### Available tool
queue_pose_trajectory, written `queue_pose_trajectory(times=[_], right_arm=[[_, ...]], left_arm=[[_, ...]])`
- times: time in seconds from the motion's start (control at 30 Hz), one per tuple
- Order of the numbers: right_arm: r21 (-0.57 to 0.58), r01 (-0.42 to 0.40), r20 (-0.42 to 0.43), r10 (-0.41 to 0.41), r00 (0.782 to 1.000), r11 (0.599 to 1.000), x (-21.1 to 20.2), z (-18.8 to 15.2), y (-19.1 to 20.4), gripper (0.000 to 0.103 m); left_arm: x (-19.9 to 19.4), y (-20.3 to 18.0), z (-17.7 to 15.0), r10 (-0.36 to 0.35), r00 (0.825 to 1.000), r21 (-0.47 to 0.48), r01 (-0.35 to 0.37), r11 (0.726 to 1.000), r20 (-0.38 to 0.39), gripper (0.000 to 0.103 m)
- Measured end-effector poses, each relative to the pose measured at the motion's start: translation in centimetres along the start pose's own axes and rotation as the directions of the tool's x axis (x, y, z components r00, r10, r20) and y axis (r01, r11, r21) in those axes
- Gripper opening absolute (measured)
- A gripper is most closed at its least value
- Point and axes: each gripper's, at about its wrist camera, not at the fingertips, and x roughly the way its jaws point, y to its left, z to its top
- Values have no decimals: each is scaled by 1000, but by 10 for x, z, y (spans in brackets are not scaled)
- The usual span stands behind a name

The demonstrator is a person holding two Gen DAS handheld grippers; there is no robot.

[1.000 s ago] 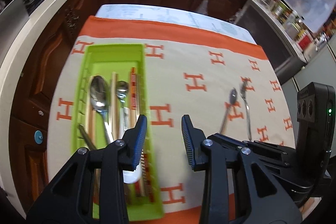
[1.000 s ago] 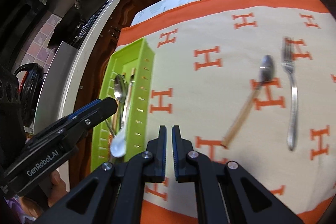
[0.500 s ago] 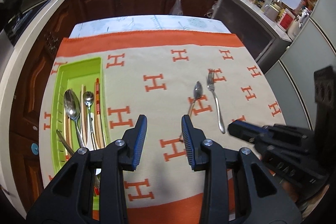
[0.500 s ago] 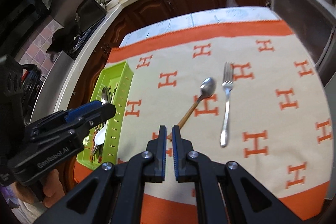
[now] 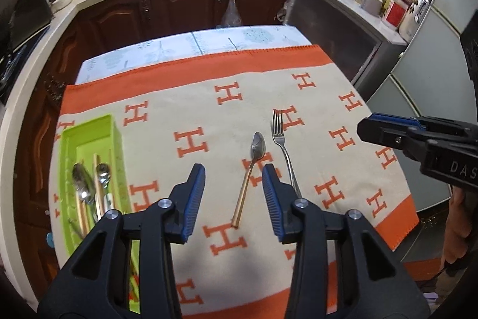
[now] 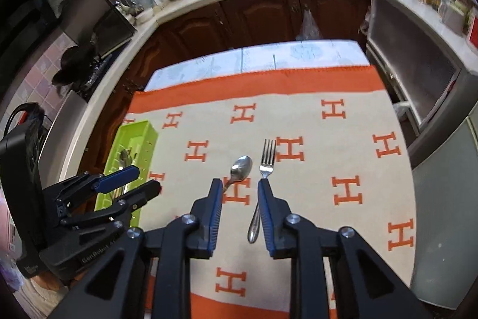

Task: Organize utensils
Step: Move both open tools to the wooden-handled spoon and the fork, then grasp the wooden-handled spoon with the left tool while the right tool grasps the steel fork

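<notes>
L gripper [image 5: 233, 199] fingers apart, empty, R gripper [image 6: 239, 217] fingers apart, empty, spoon [image 5: 250, 174] and fork [image 5: 282, 147] at cloth [image 5: 209, 97] ctr, green tray [image 5: 89, 130] at 9 o'clock edge, clear cloth at 12 and 3 o'clock, "DAS" on R gripper body.

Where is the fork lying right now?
The fork lies on the orange-patterned cloth, tines pointing away, just right of the gold-handled spoon and far right of the green utensil tray.
</notes>
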Motion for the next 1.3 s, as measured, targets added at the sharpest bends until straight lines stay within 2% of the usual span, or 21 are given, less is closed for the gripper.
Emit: queue_pose_trajectory(times=[0.2,0.43,0.57,0.67,1.07,1.1,1.13,1.17,1.3], right_arm=[[68,-51,-87,57,995,996,50,6,-27,24],[116,-92,-149,109,983,989,85,-14,-40,24],[131,-104,-160,125,979,986,92,-21,-45,24],[137,-114,-162,136,977,984,95,-22,-49,24],[183,-140,-176,172,969,973,108,-26,-59,24],[187,-144,-175,177,968,972,109,-27,-60,24],[192,-149,-174,183,968,970,110,-27,-60,24],[198,-154,-172,189,967,968,110,-26,-61,24],[225,-177,-170,218,961,958,114,-24,-64,24]], left_arm=[[71,3,6,-55,989,-14,54,998,-134,37],[124,5,-7,-129,968,-19,128,992,-217,37],[139,2,-9,-136,961,-11,137,991,-242,36],[151,-2,-12,-131,951,0,136,991,-282,28],[154,-30,-15,-5,958,169,56,984,-286,27],[155,-31,-14,-7,957,165,57,985,-288,23],[153,-29,-13,-11,957,157,58,986,-290,10],[154,-28,-12,-22,955,141,67,988,-295,5],[153,-20,-11,-76,952,54,96,994,-297,5]])
